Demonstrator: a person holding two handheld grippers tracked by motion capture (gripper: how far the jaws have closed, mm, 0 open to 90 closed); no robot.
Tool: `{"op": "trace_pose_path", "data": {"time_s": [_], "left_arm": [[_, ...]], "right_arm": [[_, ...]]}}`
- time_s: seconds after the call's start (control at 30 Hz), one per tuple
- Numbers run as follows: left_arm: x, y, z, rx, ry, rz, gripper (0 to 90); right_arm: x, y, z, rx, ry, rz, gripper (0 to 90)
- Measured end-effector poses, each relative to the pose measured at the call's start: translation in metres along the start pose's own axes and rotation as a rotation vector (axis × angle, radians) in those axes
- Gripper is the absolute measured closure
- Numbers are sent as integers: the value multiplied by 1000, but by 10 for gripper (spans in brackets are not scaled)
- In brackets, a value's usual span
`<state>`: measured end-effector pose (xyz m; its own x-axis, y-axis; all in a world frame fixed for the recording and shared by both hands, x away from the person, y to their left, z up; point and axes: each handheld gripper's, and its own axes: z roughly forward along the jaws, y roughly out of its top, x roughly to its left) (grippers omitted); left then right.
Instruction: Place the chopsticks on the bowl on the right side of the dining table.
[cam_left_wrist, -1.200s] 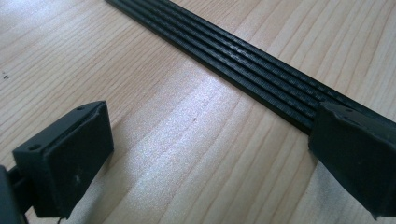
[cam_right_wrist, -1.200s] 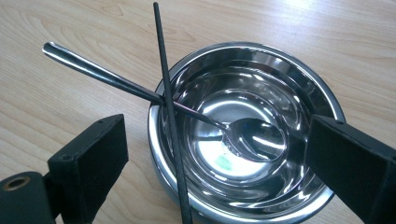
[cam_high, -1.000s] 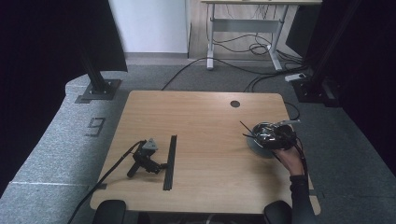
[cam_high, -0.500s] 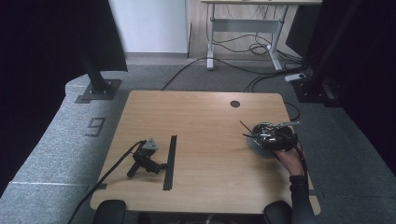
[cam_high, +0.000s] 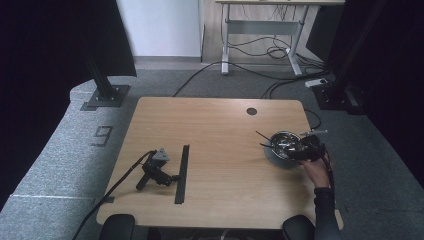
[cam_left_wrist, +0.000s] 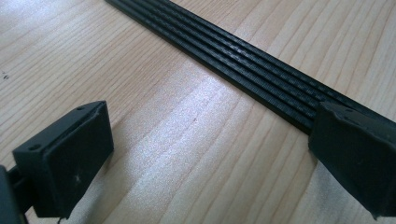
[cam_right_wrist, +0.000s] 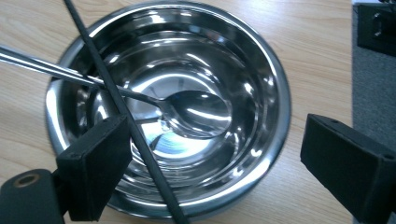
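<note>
High view showed one steel bowl (cam_high: 283, 145) near the right edge of the tabletop (cam_high: 220, 130), with the person's hand (cam_high: 316, 172) holding the right tongs (cam_high: 295, 149) just over it. A thin black stick (cam_high: 264, 136) poked out past the bowl's left rim, its long axis running from the bowl toward the table's middle and slightly away from the person. In the right gripper view, one spoon (cam_right_wrist: 187, 108) lay in the bowl, its scoop at the centre and its handle running up-left over the rim, and the black stick crossed over the handle. The right tongs stood wide open, one jaw over the bowl's inside and the other beyond its rim, gripping nothing.

The left tongs (cam_high: 176, 178) lay unattended on the tabletop's left part, just beside one long black strip (cam_high: 182, 173). The strip's long axis ran from the near edge toward the far edge. In the left gripper view those tongs (cam_left_wrist: 210, 163) gaped wide and empty, one jaw resting over the ribbed strip. The grey floor to the left bore a mark (cam_high: 102, 135) reading like "9".
</note>
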<state>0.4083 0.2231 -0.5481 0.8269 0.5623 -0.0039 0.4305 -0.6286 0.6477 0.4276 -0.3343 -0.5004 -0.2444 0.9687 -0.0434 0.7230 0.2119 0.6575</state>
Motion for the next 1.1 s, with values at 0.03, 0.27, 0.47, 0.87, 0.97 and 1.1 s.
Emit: {"op": "trace_pose_path", "data": {"time_s": [0.03, 0.27, 0.47, 0.87, 0.97, 1.1], "left_arm": [[0, 0, 0, 0, 0, 0, 0], [0, 0, 0, 0, 0, 0, 0], [0, 0, 0, -1, 0, 0, 0], [0, 0, 0, -1, 0, 0, 0], [0, 0, 0, -1, 0, 0, 0], [0, 0, 0, 0, 0, 0, 0]], "right_arm": [[-1, 0, 0, 1, -4, 1, 91], [-12, -1, -1, -11, -26, 31, 102], [-24, -3, -1, -19, -45, 55, 109], [-45, -3, 2, -62, -88, 103, 129], [-44, -3, -1, -74, -87, 108, 129], [-35, -4, -11, -92, -61, 103, 131]]}}
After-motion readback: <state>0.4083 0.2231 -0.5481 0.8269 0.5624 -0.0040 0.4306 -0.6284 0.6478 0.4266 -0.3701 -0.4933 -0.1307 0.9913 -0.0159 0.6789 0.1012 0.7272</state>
